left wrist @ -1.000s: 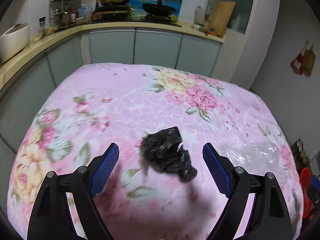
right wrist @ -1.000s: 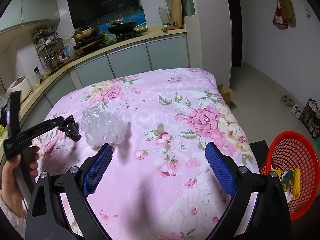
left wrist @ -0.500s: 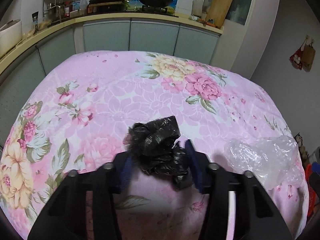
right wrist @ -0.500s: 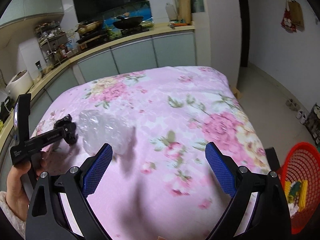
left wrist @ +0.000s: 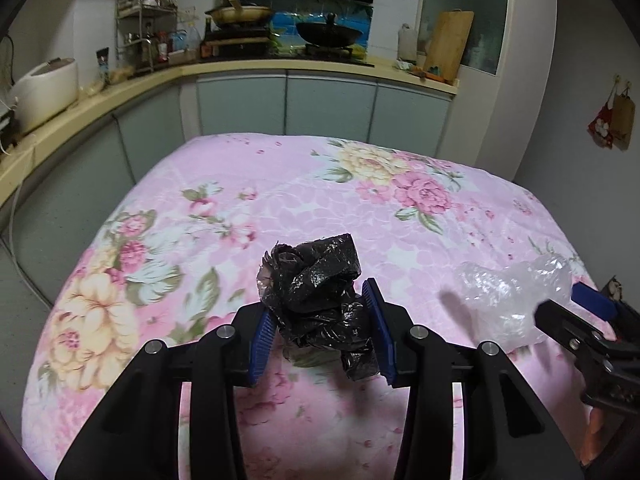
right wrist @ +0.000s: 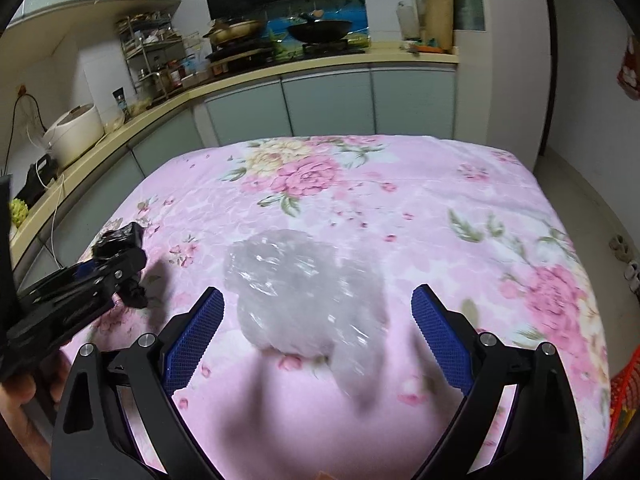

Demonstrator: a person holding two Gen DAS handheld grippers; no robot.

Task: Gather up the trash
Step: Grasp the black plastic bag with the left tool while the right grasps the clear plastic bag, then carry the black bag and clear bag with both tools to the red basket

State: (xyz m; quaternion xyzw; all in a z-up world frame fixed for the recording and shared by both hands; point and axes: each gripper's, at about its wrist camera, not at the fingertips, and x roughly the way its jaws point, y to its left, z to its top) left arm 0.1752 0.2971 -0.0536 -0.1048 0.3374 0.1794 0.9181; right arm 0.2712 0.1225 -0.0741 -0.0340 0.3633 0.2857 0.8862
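A crumpled black plastic bag (left wrist: 312,280) sits between the blue pads of my left gripper (left wrist: 320,320), whose jaws are closing and pressing on it from both sides. In the right wrist view the same bag (right wrist: 120,238) pokes out of that gripper at the left. A wad of clear plastic wrap (right wrist: 296,296) lies on the pink floral cloth (right wrist: 440,220). My right gripper (right wrist: 318,300) stands open around it, its pads well apart from it. The clear wrap (left wrist: 512,296) and one right fingertip (left wrist: 592,306) also show at the right of the left wrist view.
A red mesh basket (right wrist: 624,400) stands off the table's right edge, low down. Behind the table runs a kitchen counter (left wrist: 280,66) with pans, a rack and a rice cooker (right wrist: 76,132). A hand (right wrist: 24,392) holds the left gripper.
My left gripper has gone from wide open to shut on the black bag. The right gripper has swung left, so the clear wrap now lies between its fingers.
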